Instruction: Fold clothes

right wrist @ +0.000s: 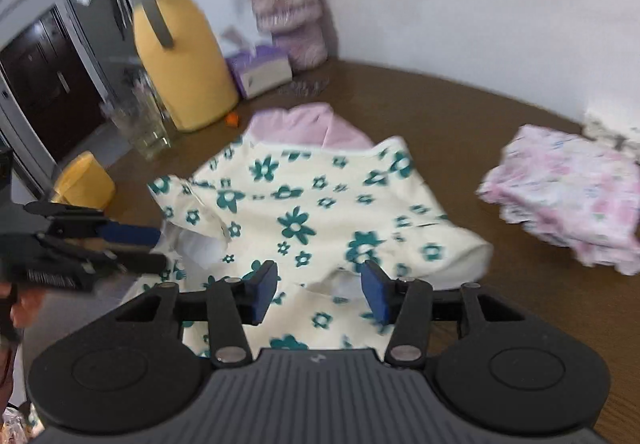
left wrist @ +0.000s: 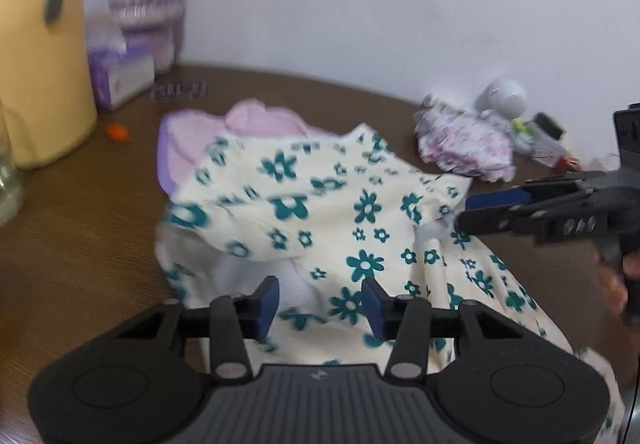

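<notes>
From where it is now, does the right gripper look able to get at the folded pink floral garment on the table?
Probably yes. The right gripper is open over the cream flowered garment, and only bare table lies between it and the folded pink floral garment.

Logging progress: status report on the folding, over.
Left gripper and right gripper open, empty. Floral garment half-folded, atop pink garment. Nothing obstructing.

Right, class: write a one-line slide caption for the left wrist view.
Open left claw hovers over a cream flower-print garment on a brown table, the right claw alongside.
</notes>
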A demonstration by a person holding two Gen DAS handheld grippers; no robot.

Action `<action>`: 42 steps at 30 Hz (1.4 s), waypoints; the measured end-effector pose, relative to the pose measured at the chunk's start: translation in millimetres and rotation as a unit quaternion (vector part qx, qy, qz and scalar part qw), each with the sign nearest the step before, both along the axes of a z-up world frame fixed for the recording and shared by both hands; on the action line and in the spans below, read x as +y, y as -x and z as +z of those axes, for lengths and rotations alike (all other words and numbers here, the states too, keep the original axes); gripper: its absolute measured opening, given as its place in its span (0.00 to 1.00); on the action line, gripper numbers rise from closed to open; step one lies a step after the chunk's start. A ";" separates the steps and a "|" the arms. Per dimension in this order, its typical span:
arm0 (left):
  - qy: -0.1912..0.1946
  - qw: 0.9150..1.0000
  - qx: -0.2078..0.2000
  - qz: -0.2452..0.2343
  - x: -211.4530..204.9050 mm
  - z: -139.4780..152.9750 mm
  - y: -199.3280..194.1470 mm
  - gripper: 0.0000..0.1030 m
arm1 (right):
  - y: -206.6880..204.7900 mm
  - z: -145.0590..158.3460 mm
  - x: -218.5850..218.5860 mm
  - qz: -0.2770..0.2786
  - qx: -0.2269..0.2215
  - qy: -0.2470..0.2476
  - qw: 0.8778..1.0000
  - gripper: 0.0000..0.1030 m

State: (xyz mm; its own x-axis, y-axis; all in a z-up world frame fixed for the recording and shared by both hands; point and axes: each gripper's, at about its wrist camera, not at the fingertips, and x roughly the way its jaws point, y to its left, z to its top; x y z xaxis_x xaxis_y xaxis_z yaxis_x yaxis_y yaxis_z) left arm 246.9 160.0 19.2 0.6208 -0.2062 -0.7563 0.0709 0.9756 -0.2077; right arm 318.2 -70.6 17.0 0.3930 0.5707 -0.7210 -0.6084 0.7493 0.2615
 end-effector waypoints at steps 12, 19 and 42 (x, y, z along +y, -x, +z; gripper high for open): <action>0.077 0.993 -0.013 0.091 16.1 -27.5 -44.3 0.05 | -36.7 -43.6 22.4 -0.035 0.063 -0.013 0.997 0.06; 0.071 0.990 -0.061 0.102 29.9 -11.5 -44.7 0.04 | -46.0 -31.1 15.2 -0.051 0.043 -0.052 0.996 0.01; 0.098 0.987 -0.064 0.111 42.4 -23.1 -60.5 0.27 | -60.2 -40.7 26.8 -0.074 0.044 -0.067 0.994 0.33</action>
State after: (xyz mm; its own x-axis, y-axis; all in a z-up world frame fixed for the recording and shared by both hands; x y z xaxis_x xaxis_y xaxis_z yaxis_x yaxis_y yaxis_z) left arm 307.4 202.4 -3.9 0.7548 -0.1896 -0.6279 -0.1021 0.9117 -0.3981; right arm 378.5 -43.8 -23.7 0.4177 0.6057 -0.6772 -0.4651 0.7829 0.4133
